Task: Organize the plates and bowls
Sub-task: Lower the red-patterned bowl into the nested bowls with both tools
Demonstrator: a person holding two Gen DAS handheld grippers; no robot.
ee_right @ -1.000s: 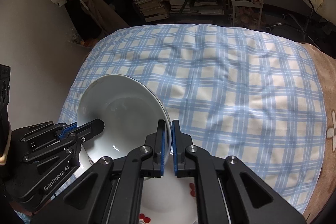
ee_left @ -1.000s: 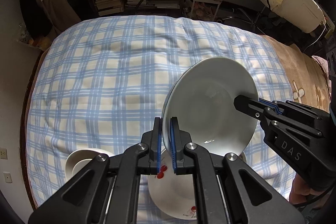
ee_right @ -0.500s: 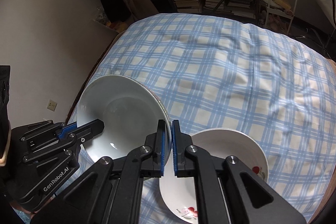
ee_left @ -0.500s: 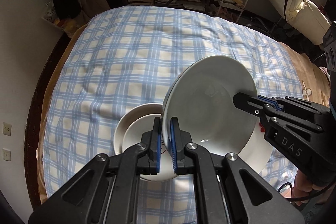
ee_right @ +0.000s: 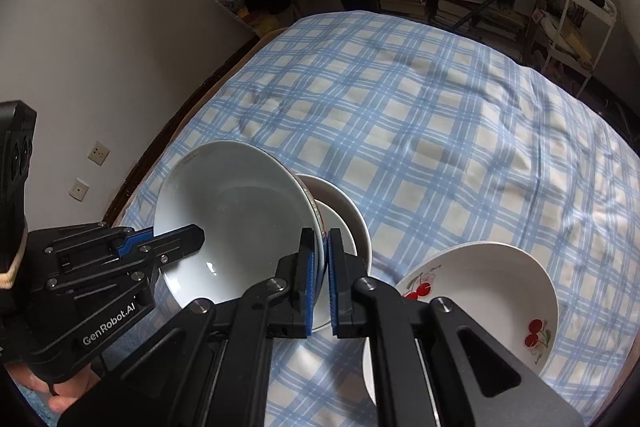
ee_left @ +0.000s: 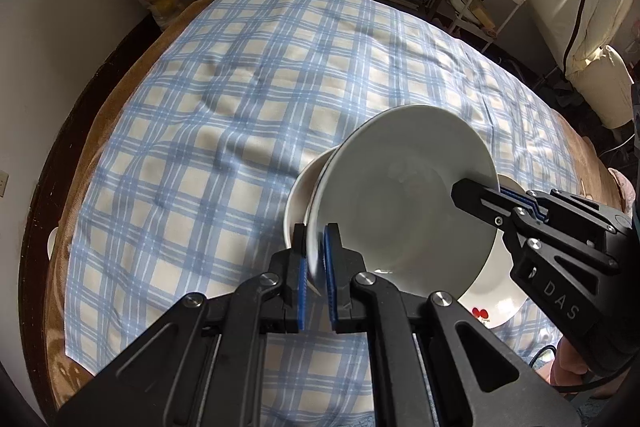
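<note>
In the left wrist view, the left gripper [ee_left: 316, 267] has its jaws pinched narrow on the near rim of a plain white bowl [ee_left: 400, 211], which is carried tilted, its hollow facing up toward the camera and a little right. The right gripper [ee_left: 484, 193] reaches in from the right and clamps the opposite rim, so the line between the two grips runs from lower left to upper right. The bowl hangs above a second white bowl [ee_left: 298, 199] resting on the blue checked bedspread [ee_left: 240, 107], whose edge peeks out on its left. A cherry-patterned plate [ee_left: 496, 303] shows below right. In the right wrist view, the right gripper [ee_right: 320, 267] closes narrowly on the white bowl's [ee_right: 236, 211] right rim, while the left gripper [ee_right: 176, 243] grips the left rim from the side; the hollow faces up and toward the lens. The second bowl [ee_right: 344, 211] sits just behind and under it on the bedspread [ee_right: 440, 131], and the cherry plate [ee_right: 480, 291] lies to the right, apart from both bowls.
</note>
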